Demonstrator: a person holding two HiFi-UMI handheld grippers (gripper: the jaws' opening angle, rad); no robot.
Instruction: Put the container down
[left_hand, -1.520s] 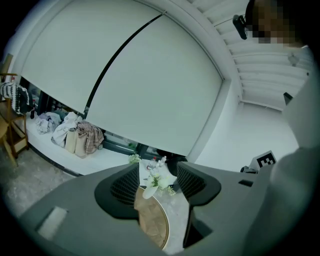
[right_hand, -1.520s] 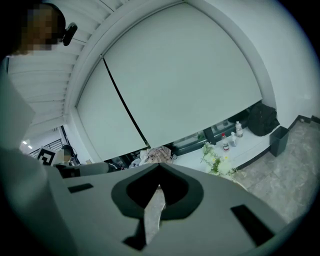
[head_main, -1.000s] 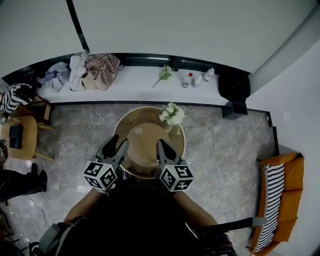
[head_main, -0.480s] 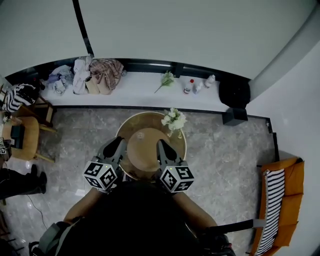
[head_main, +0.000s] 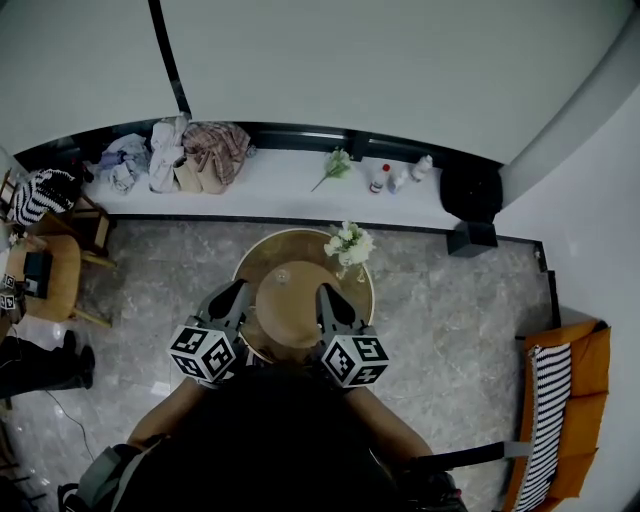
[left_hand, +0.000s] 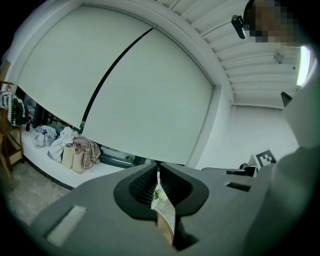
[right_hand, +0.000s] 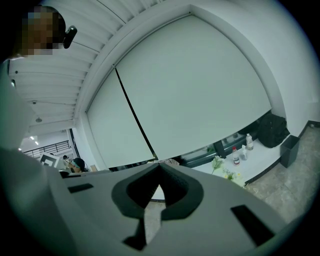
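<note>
Below me is a round wooden-rimmed table (head_main: 246, 262) with a paler round centre. A small clear container (head_main: 283, 275) stands on it near the back, with no gripper touching it. A vase of white flowers (head_main: 350, 244) stands at the table's back right. My left gripper (head_main: 238, 292) hangs over the table's near left edge; in the left gripper view its tips (left_hand: 158, 164) meet, shut, with nothing between them. My right gripper (head_main: 326, 293) hangs over the near right edge, and in the right gripper view (right_hand: 159, 164) it is also shut and empty.
A white ledge (head_main: 280, 180) runs under the window, with a pile of clothes (head_main: 185, 152), a flower sprig (head_main: 335, 165), bottles (head_main: 395, 176) and a black bag (head_main: 470, 190). A wooden side table (head_main: 45, 275) stands left. An orange chair (head_main: 560, 410) stands right.
The left gripper's two fingers, apart a second ago, have come together. The head view has tilted slightly, so the table sits a little lower in the frame.
</note>
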